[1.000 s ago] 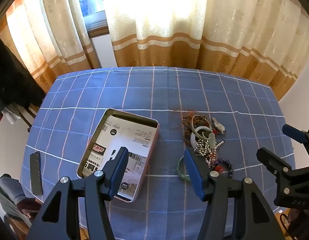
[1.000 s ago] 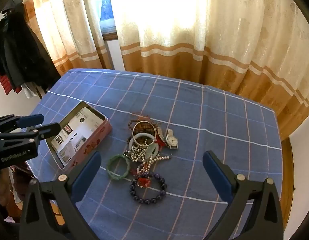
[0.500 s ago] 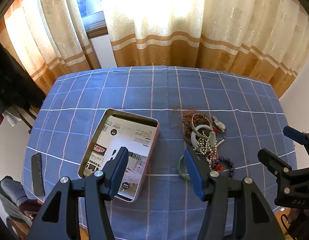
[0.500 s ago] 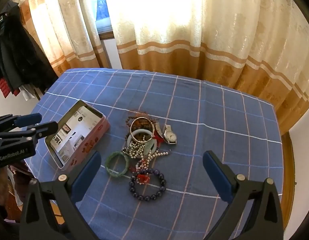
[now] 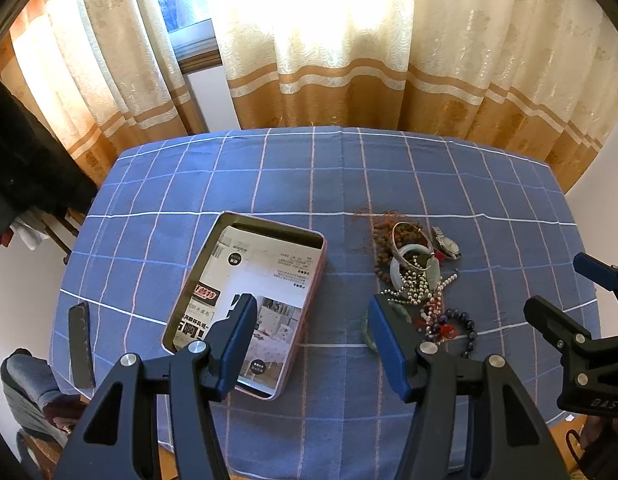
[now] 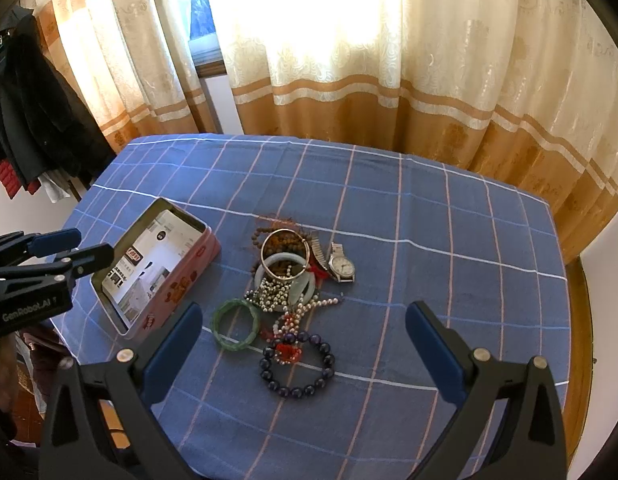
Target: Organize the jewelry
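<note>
Nothing sorted yet, judging by the layout. On the left, sat a pink tin (image 6: 157, 270) with only printed paper inside, no jewelry. Hovered above it the left gripper (image 5: 311, 338), jaws wide, holding nothing. Right of the tin, lay the whole pile loose on the blue checked tablecloth (image 6: 429, 216): green bangle (image 6: 235, 323), pale jade bangle (image 6: 285, 276), gold bangle (image 6: 285, 253), pearl strands (image 6: 275, 294), dark bead bracelet (image 6: 297, 364), wristwatch (image 6: 341, 267). Hung above the pile the right gripper (image 6: 305, 354), spread wide, empty. Every piece left to move, apparently.
</note>
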Tool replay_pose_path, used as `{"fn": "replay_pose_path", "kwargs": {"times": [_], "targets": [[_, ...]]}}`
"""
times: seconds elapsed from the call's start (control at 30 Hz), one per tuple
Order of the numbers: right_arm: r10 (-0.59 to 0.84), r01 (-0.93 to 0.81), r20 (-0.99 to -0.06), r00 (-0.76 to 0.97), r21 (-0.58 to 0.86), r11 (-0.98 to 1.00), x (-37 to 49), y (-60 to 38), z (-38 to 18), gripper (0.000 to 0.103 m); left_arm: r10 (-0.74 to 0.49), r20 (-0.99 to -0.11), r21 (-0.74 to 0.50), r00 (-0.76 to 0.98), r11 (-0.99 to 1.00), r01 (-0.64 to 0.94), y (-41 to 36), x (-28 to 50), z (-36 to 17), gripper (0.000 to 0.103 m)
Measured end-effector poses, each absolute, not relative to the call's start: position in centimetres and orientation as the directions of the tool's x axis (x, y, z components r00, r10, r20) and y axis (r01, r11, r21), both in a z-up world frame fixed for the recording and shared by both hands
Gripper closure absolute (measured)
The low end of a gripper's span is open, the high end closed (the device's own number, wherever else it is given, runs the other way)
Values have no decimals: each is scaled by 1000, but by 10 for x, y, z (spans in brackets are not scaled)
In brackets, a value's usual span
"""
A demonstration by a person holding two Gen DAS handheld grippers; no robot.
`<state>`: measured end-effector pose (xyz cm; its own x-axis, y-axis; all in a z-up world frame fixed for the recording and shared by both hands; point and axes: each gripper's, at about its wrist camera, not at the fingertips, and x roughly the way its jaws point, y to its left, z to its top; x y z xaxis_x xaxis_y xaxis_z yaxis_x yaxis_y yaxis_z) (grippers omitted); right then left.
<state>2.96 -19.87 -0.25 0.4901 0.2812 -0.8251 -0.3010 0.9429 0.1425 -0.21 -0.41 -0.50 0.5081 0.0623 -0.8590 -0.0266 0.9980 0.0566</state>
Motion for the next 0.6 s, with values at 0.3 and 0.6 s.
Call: {"fn": "replay_pose_path", "kwargs": {"times": [0.3,0.6], "targets": [[278,-295,-831,482,145,945,32,-197,-2,0,68,-861,61,504,998,-29,-5,-1,-7,45],[281,-293,-832,479,150,944,32,-197,-3,0,74,-862,67,501,997,-31,-4,-1,-7,45]]}}
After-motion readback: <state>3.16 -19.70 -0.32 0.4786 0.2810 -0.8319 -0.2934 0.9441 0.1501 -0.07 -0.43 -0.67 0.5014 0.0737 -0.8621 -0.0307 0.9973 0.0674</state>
